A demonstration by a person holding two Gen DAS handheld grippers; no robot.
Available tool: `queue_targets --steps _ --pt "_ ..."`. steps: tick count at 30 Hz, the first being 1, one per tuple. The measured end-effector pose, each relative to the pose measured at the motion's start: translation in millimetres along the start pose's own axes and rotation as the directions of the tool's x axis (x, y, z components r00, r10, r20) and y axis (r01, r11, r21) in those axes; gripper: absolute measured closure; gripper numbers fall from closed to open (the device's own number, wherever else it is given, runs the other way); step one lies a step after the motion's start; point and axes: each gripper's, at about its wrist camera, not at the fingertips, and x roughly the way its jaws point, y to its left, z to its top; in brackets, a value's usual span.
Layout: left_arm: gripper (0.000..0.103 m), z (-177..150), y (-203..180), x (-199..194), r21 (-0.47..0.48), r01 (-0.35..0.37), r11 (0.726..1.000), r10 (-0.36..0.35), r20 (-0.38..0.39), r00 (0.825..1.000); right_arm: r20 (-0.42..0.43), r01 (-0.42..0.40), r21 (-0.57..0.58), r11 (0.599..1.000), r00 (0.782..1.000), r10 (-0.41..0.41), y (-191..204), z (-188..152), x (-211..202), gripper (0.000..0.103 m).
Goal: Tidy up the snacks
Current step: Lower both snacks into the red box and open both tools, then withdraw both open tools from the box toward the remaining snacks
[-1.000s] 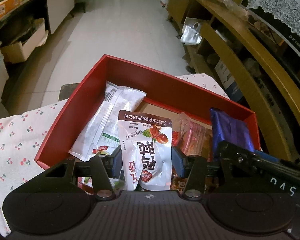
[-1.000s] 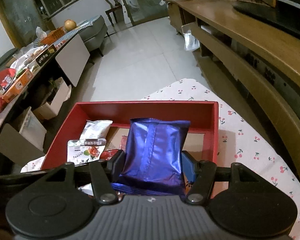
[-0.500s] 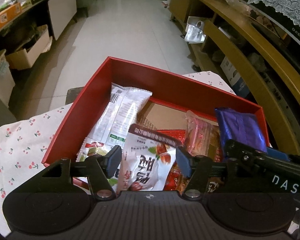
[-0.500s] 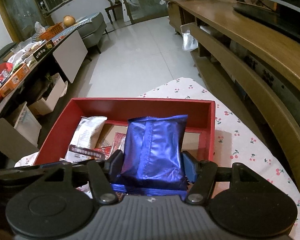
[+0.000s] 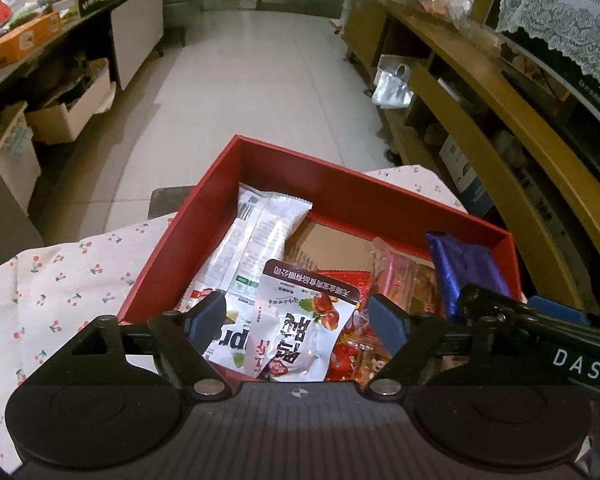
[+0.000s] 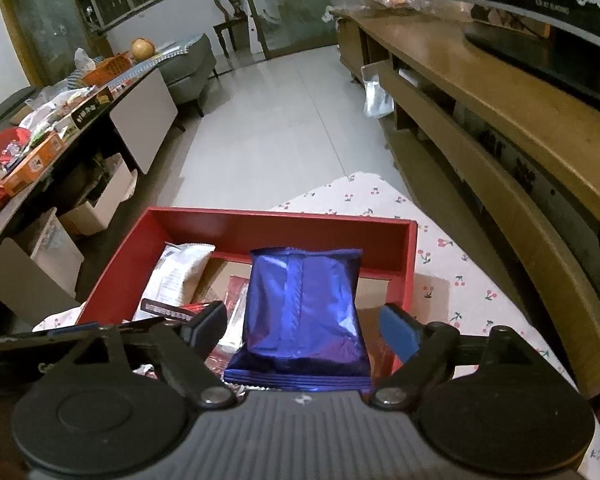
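A: Report the surface and the container.

B: The surface carries a white cherry-print cloth [image 5: 60,280]. A red box [image 5: 284,176] rests on that cloth, open at the top, with a brown cardboard floor.

A: Contents of the box?

B: A long white packet [image 5: 256,236] lies along the left wall. A blue foil packet [image 6: 304,312] lies toward the right wall. A white pouch with a chestnut picture [image 5: 300,328] lies at the near edge, on top of a white packet with green print. A clear pink-orange packet [image 5: 400,276] sits between the white pouch and the blue foil packet, over red wrappers.

A: State of the left gripper?

B: The left gripper [image 5: 300,320] is released and its jaws are opening. The white pouch lies between them; both pads stand clear of it.

A: And the right gripper?

B: The right gripper [image 6: 304,328] is also released, jaws opening. The blue foil packet sits between them with a visible gap on each side.
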Motion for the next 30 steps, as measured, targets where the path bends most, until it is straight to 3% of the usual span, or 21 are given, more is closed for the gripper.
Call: queue_targets --steps 12,19,25,30 --pt "0.018 -25 13 -39 -0.01 0.051 0.999 -0.051 0.003 0.999 0.016 -0.023 -0.006 1.0 1.0 0.023 -6 -11 -32 0.008" --pt "0.018 -71 30 -61 -0.015 0.074 0.997 -0.075 -0.075 0.994 -0.061 -0.043 -0.104 0.994 0.997 0.036 8 -59 -58 0.008" --pt "0.018 -123 27 -80 0.098 0.131 0.987 -0.114 -0.164 0.98 -0.158 -0.091 -0.094 0.991 0.985 0.076 5 -101 -73 0.008" --pt "0.018 -149 18 -77 0.257 0.252 0.933 -0.179 -0.276 0.944 -0.214 -0.118 -0.112 0.987 0.973 0.092 10 -124 -78 0.008"
